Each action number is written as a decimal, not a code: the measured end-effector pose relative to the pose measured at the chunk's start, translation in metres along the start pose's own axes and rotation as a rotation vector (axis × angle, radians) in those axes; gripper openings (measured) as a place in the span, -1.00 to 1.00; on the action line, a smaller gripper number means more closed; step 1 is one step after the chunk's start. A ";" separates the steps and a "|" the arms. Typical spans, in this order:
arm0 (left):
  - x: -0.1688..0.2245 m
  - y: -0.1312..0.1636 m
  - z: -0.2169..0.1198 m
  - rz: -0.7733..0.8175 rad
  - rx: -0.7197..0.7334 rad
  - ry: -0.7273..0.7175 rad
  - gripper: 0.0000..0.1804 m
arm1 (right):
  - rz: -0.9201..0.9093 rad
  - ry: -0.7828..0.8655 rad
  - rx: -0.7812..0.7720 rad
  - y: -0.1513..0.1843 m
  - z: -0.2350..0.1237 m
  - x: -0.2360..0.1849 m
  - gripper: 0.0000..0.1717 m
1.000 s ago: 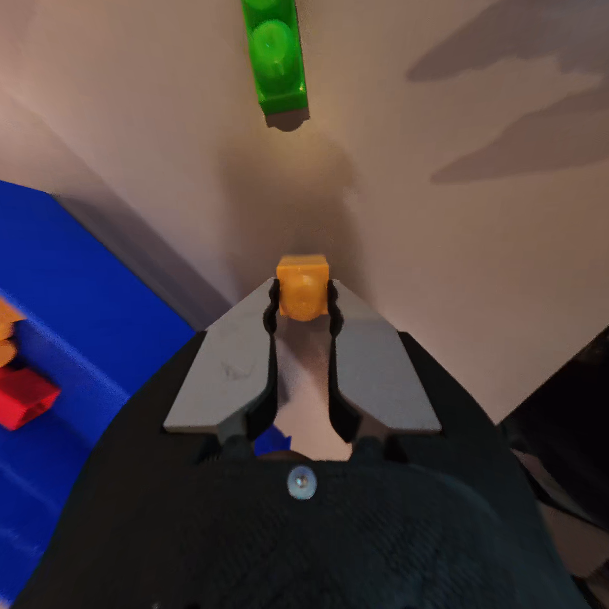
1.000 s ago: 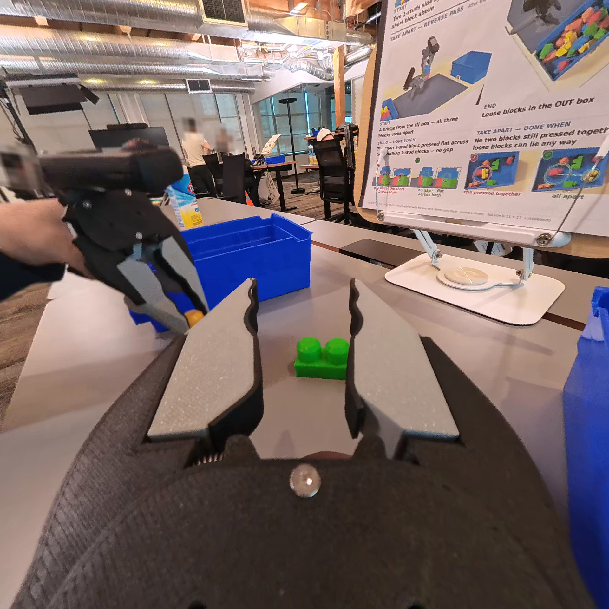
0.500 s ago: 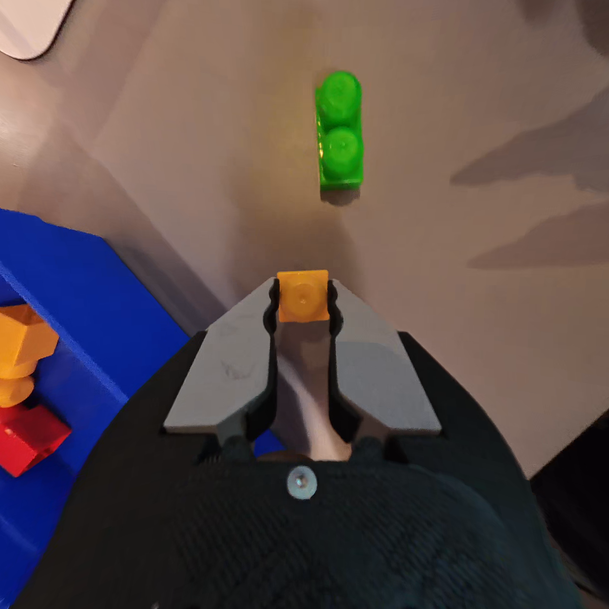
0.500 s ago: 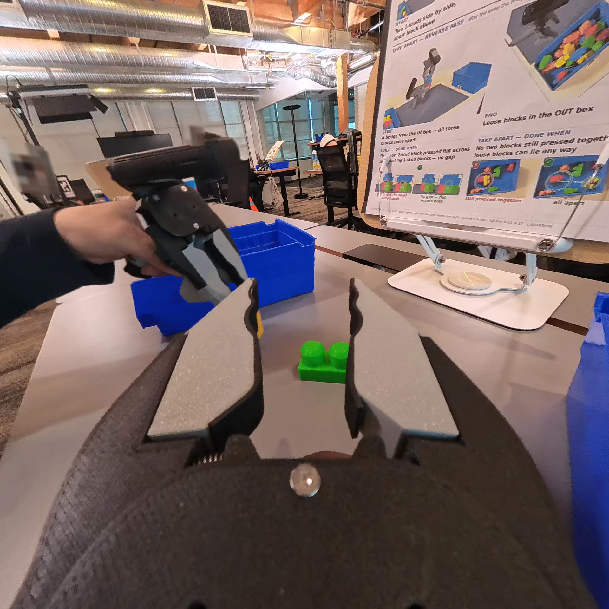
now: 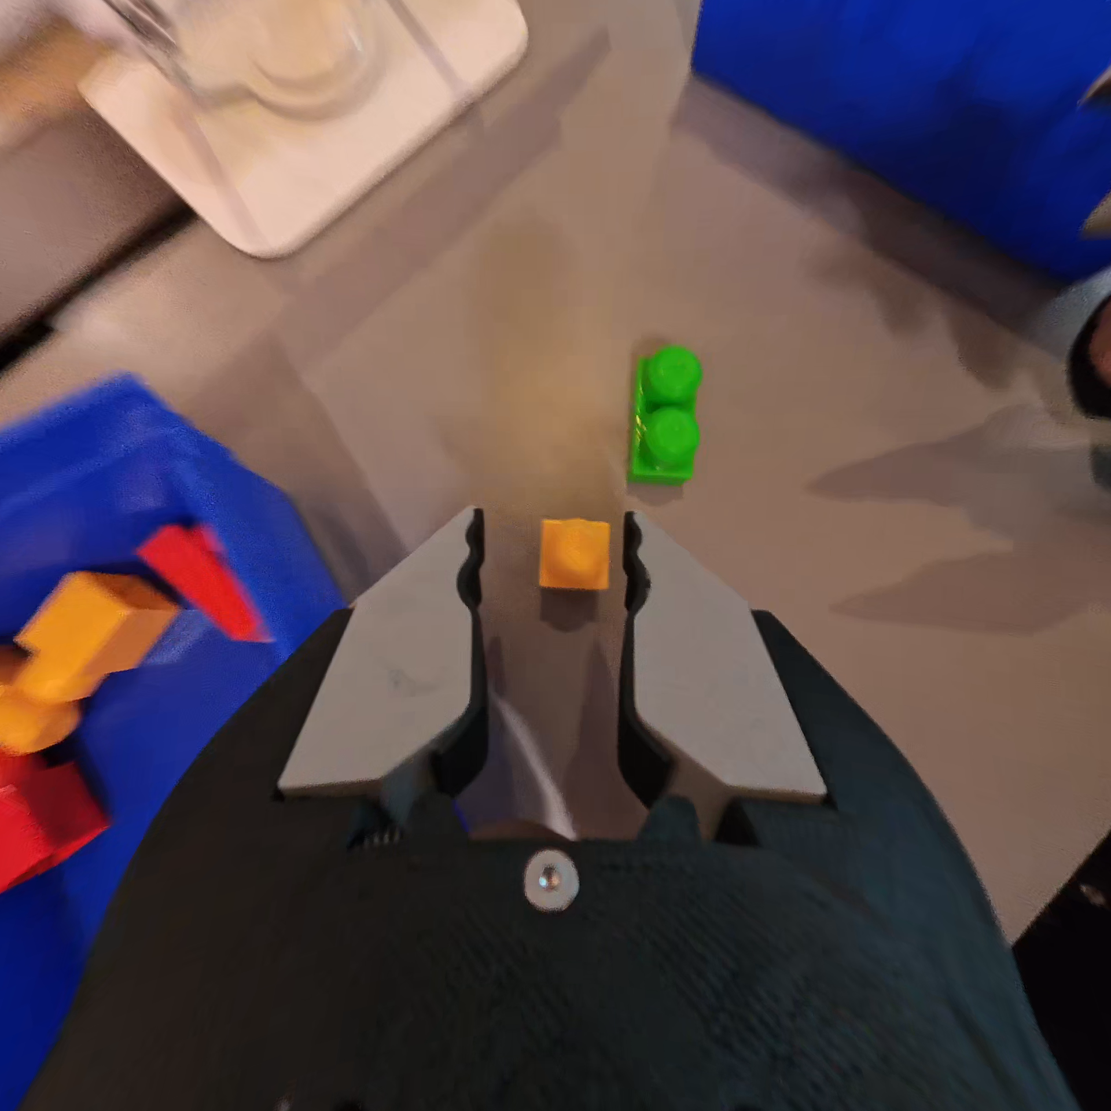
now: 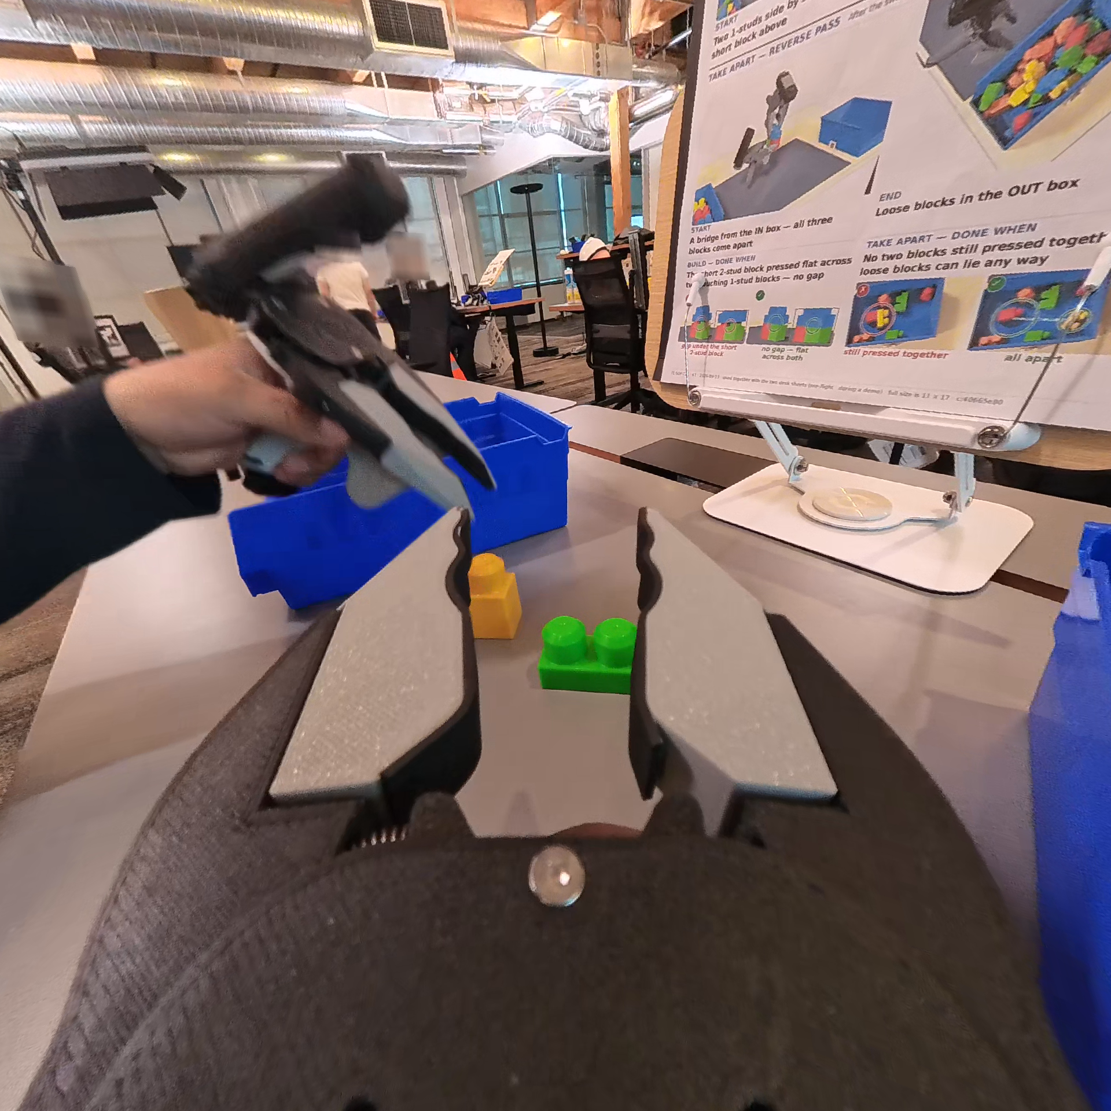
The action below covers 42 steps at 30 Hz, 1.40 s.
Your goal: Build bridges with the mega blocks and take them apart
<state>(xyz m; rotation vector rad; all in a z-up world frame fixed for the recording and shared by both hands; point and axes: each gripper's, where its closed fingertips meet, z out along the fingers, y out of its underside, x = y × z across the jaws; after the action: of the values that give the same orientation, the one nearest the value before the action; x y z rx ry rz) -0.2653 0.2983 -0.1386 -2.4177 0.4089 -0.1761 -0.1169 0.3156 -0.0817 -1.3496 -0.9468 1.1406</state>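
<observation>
My left gripper (image 5: 552, 556) is open above the table; a small orange one-stud block (image 5: 574, 554) stands on the table below, between the fingertips, with gaps on both sides. In the right wrist view the left gripper (image 6: 463, 487) hangs raised above that orange block (image 6: 493, 598), clear of it. A green two-stud block (image 5: 664, 418) stands just beyond and right of the orange one; it also shows in the right wrist view (image 6: 586, 655). My right gripper (image 6: 552, 577) is open and empty, hovering before the two blocks.
A blue bin (image 5: 120, 481) at the left holds red and orange blocks (image 5: 78, 637); it shows in the right wrist view (image 6: 517, 469). A second blue bin (image 6: 1076, 751) stands at the right. An instruction board on a white stand (image 6: 872, 511) stands behind.
My left gripper carried the orange block toward the green one, set it on the table, opened and let it go, and has lifted off it. The right gripper has stayed open and nearly still.
</observation>
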 end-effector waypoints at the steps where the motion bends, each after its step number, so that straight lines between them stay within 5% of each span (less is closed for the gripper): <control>1: -0.009 -0.010 -0.017 -0.008 0.047 -0.022 -0.50 | -0.002 0.000 -0.001 0.000 0.000 0.000 -0.40; 6: -0.083 -0.019 -0.073 -0.155 0.159 -0.078 -0.32 | 0.002 0.000 -0.018 0.006 0.003 0.001 -0.39; 12: -0.175 0.032 -0.039 -0.342 0.069 -0.104 -0.31 | -0.001 0.010 -0.048 0.015 0.006 0.004 -0.39; 15: -0.176 0.038 -0.023 -0.115 0.055 0.049 -0.49 | 0.006 0.015 -0.057 0.018 0.007 0.006 -0.39; 24: -0.215 0.073 0.008 0.285 -0.244 -0.043 -0.37 | 0.041 0.007 -0.044 0.016 0.006 0.009 -0.40; 30: -0.236 0.102 0.031 0.368 -0.516 -0.121 -0.53 | 0.048 -0.003 -0.044 0.015 0.006 0.008 -0.40; 36: -0.227 0.105 0.028 0.356 -0.551 -0.135 -0.61 | 0.068 -0.012 -0.037 0.015 0.005 0.008 -0.40; 42: -0.196 0.095 -0.012 0.322 -0.434 -0.119 -0.62 | 0.056 -0.022 -0.023 0.010 0.004 0.001 -0.40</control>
<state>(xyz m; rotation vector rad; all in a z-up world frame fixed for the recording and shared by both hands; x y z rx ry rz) -0.4761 0.2883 -0.1943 -2.7168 0.8447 0.2207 -0.1216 0.3168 -0.0917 -1.3923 -0.9451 1.1927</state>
